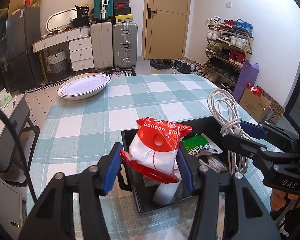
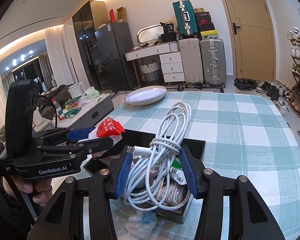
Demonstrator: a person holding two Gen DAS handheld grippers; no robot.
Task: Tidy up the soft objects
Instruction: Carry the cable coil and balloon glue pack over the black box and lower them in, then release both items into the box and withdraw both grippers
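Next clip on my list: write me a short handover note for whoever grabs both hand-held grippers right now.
Left hand-held gripper: shut on the balloon glue bag, held above the black box.
Right hand-held gripper: shut on the coiled white cable, also held over the box.
Already in the box: a green packet and a bundle of pale cord.
The white dish sits at the far left corner of the checked tablecloth, away from the work.
Done: two items boxed. Left: probably lower the bag and cable into the box and release them.
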